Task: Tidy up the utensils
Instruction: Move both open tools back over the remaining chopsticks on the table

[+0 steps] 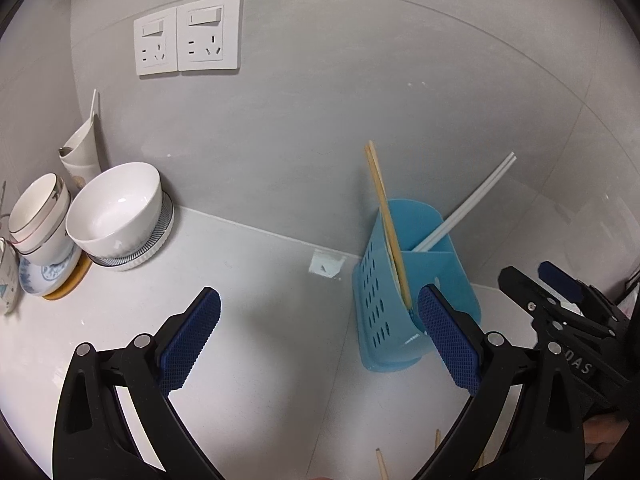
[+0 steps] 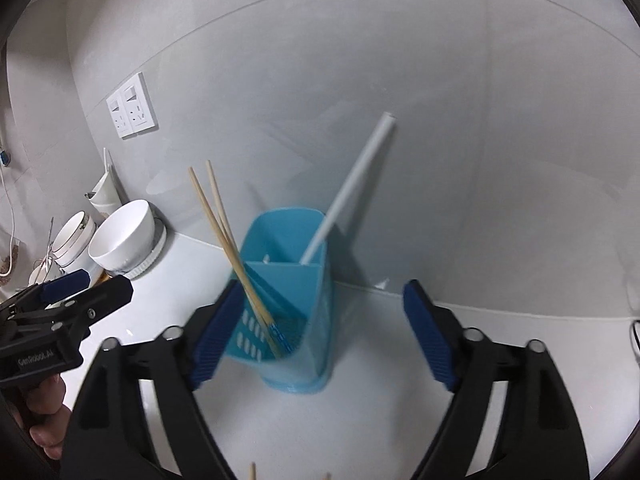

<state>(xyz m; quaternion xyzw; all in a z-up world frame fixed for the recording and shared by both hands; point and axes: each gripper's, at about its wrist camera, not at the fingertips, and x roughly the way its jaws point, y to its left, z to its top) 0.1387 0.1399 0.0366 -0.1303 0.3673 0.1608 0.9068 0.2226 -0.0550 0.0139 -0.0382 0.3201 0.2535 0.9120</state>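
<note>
Right: both grippers spread, empty. Right gripper (image 2: 320, 336) hangs over the blue holder (image 2: 288, 304); wooden chopsticks (image 2: 236, 256) in the front slot, white chopsticks (image 2: 352, 184) behind, sorted by kind. Left gripper (image 1: 320, 336) idle. Loose chopsticks (image 1: 382, 464) nearest, likely next.

A blue perforated utensil holder (image 2: 288, 312), divided into compartments, is seen standing upright on the white counter (image 1: 256, 320) against the grey wall. A pair of wooden chopsticks (image 2: 232, 248) is leaned in its left compartment, a pair of white chopsticks (image 1: 468, 204) in the rear right one. More wooden chopstick tips (image 1: 382, 464) are seen on the counter at the near edge.
</note>
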